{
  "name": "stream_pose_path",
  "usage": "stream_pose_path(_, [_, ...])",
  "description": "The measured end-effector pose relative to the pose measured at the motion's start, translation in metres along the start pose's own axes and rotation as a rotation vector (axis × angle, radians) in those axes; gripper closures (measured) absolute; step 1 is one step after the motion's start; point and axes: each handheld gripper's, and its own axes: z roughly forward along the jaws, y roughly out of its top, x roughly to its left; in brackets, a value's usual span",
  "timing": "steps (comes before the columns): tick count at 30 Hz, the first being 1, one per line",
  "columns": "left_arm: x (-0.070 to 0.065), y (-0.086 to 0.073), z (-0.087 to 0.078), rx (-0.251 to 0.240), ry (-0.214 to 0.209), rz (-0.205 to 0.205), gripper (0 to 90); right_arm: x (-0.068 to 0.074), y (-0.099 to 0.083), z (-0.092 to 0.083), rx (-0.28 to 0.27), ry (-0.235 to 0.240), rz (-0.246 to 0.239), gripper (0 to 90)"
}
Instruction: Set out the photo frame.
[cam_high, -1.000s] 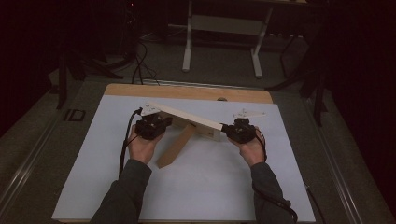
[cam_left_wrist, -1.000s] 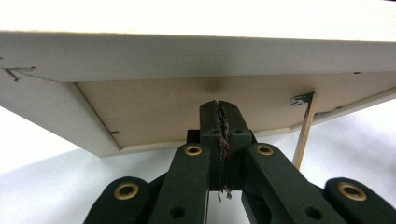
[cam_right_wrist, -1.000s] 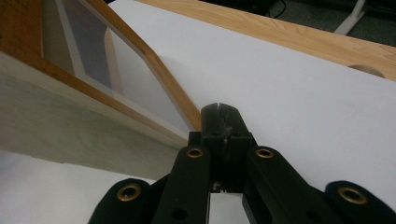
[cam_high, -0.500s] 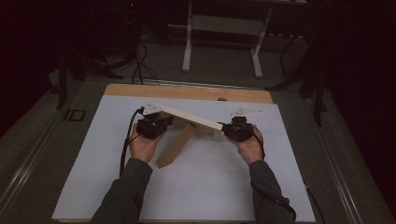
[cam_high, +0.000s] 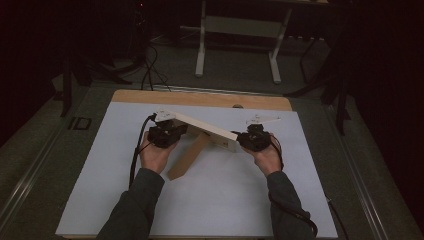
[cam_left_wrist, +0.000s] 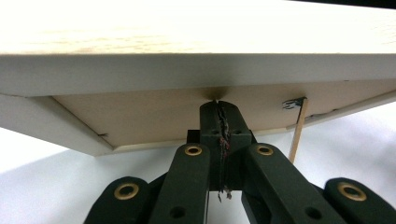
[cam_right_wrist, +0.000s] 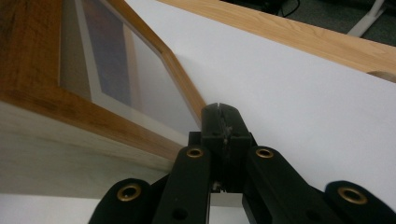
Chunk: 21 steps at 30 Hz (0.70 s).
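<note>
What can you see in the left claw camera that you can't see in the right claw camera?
The left gripper view looks up at the picture frame's plain back board, with a thin stick hanging by its edge. The right gripper view looks at the frame's front: brown wood border and glass, plus the table's wooden edge beyond the white sheet. Both show a shut black claw, the left claw and the right claw, against the frame, over white sheet.

The high view looks forward and down over the white-covered table (cam_high: 210, 200) from the person's side. Each gripper view sits low, very close to the wooden picture frame (cam_high: 207, 131): one faces its underside (cam_left_wrist: 187, 116), the other its glazed front (cam_right_wrist: 107, 60).
</note>
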Motion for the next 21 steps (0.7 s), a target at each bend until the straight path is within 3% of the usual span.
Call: stream_pose_path(21, [-0.0098,0.0044,0.0043,0.008,-0.009,0.020,90.0,0.0066,-0.0014,-0.0034,0.008,0.023,-0.025,89.8])
